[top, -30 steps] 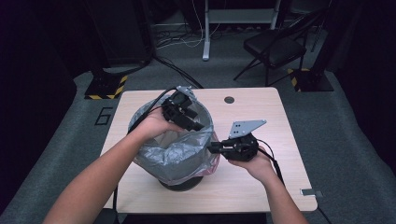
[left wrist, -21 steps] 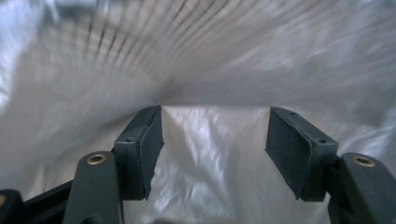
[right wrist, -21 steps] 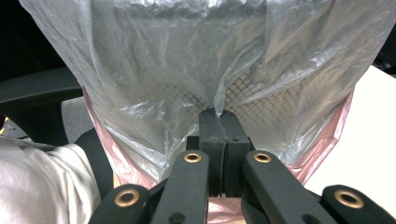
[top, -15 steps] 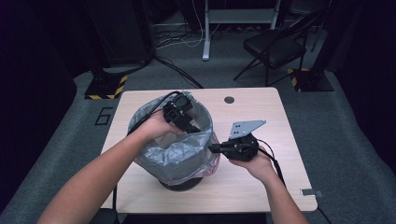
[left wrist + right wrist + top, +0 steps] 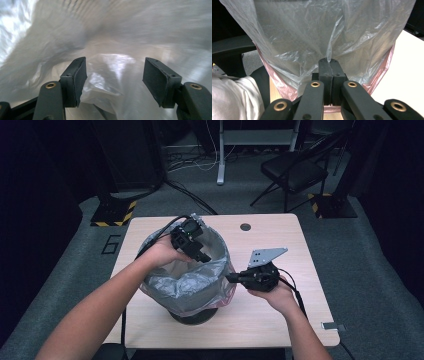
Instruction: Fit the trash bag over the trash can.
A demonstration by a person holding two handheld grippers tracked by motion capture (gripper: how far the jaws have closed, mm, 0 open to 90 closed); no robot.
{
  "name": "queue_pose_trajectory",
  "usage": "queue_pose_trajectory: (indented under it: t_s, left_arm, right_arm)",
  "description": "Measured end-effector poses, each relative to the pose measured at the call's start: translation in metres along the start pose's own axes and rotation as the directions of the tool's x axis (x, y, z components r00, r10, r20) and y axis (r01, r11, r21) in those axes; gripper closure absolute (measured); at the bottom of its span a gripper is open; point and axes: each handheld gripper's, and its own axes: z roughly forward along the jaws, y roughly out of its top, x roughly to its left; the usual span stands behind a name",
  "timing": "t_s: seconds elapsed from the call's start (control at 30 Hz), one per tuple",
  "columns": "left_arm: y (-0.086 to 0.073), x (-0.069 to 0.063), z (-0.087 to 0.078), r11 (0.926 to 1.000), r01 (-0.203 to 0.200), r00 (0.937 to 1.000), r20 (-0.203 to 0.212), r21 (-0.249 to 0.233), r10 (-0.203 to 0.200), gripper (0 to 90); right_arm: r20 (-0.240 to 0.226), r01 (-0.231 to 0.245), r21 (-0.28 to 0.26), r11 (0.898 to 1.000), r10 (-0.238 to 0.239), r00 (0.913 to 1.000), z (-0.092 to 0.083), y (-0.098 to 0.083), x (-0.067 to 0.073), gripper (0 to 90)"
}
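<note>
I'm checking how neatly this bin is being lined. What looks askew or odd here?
The clear bag sits unevenly in the bin: its film is crumpled and slumps into the opening rather than lying flat. A pink edge shows below it. The right tongs pinch a fold at its side; the left tongs are open inside it.

Left claw (image 5: 200,254) agape, right claw (image 5: 231,278) clamped

The high view looks down and forward over the counter (image 5: 280,320). Each tool's camera looks along its jaws, close against the clear bin liner (image 5: 312,37), which all three views share.
</note>
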Motion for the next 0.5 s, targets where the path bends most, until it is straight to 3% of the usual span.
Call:
queue_pose_trajectory:
  t_s: [0.1, 0.23, 0.4, 0.5]
  left_arm:
    - [-0.003, -0.01, -0.01, 0.9981, -0.045, 0.998, 0.043, -0.041, 0.047, 35.4]
    - [-0.005, -0.026, -0.004, 0.9931, -0.116, 0.9873, 0.108, -0.02, 0.117, 36.1]
    - [-0.004, -0.034, 0.01, 0.9873, -0.159, 0.9766, 0.148, 0.007, 0.156, 37.5]
    - [-0.004, -0.034, 0.014, 0.9867, -0.16, 0.9754, 0.158, 0.028, 0.154, 37.7]
  right_arm:
    - [0.006, -0.002, -0.005, 1.0, 0.002, 1.0, -0.001, -0.001, -0.002, 89.7]
    - [0.009, -0.009, -0.007, 1.0, 0.009, 0.9999, -0.002, -0.001, -0.004, 89.7]
    - [0.011, -0.008, -0.007, 1.0, 0.008, 0.9999, -0.001, -0.001, -0.004, 89.7]
    - [0.014, -0.011, -0.008, 1.0, 0.011, 0.9998, -0.002, -0.002, -0.005, 89.7]
